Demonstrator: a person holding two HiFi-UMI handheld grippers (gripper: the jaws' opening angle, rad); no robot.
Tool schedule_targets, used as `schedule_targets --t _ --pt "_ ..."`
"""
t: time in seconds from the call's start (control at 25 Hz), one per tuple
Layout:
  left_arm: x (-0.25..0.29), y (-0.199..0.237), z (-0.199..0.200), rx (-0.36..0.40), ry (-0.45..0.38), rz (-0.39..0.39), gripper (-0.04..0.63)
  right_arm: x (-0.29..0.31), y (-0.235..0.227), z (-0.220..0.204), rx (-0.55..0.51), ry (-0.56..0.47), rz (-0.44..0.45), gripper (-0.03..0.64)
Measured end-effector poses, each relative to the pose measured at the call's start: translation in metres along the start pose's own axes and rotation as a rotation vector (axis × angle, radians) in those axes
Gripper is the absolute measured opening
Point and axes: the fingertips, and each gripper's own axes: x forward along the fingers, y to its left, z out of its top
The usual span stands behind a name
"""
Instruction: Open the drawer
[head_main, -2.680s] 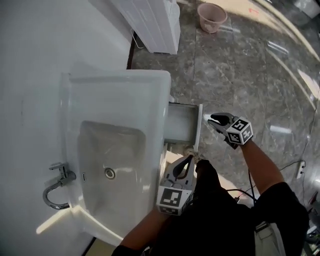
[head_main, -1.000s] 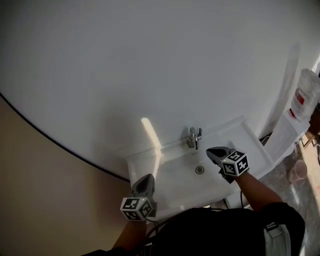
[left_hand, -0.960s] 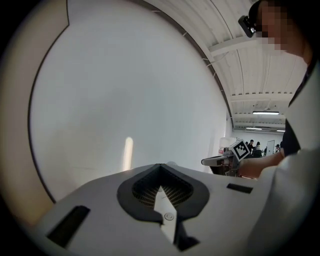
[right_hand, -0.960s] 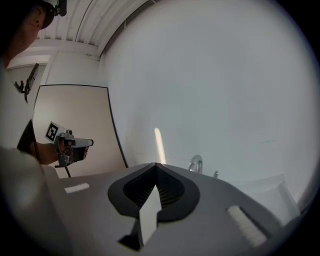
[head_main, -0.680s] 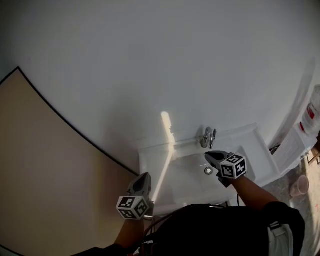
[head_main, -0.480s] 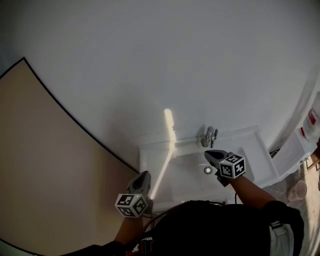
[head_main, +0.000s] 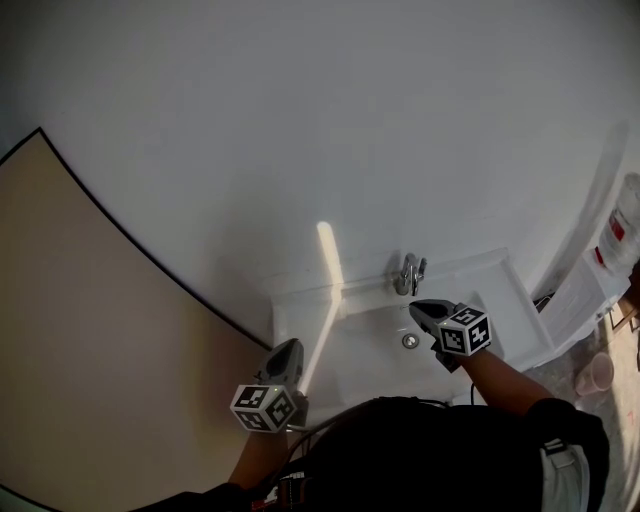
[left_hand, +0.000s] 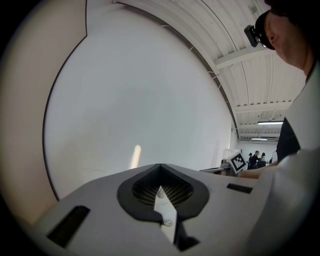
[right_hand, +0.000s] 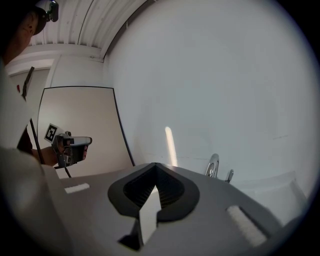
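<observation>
No drawer shows in any view; the person's dark clothing covers the space below the white sink (head_main: 500, 290). My left gripper (head_main: 287, 348) hovers at the sink's front left corner, jaws together with nothing between them; in its own view the left gripper (left_hand: 159, 166) faces the bare white wall. My right gripper (head_main: 425, 307) hangs over the basin just in front of the chrome faucet (head_main: 408, 275), also shut and empty. The right gripper (right_hand: 156, 165) points at the wall in its own view, with the faucet (right_hand: 213, 166) beside it and the left gripper (right_hand: 70, 146) off to the left.
A beige wall panel (head_main: 80, 350) with a dark edge fills the left. A white unit (head_main: 585, 290) stands right of the sink, with a red-labelled jug (head_main: 622, 230) on top. A pink bucket (head_main: 597, 372) sits on the floor. A sunlight streak (head_main: 328, 255) crosses the wall.
The head view has swung up from the open drawer beside the sink to the wall. Both grippers have risen from the drawer to above the sink, drifting only slightly in the last second.
</observation>
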Motion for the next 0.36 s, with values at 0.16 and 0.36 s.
schedule_targets --t 0.16,0.36 --pt "0.0057 -0.0064 -0.0009 -0.003 0.003 -0.018 -0.009 -0.0059 -0.0045 0.0010 -0.005 -0.001 -0.009 -0.002" --pt "0.0099 -0.0049 -0.0060 -0.009 0.012 -0.032 -0.009 -0.0045 -0.0072 -0.0015 -0.013 0.004 -0.019 -0.002"
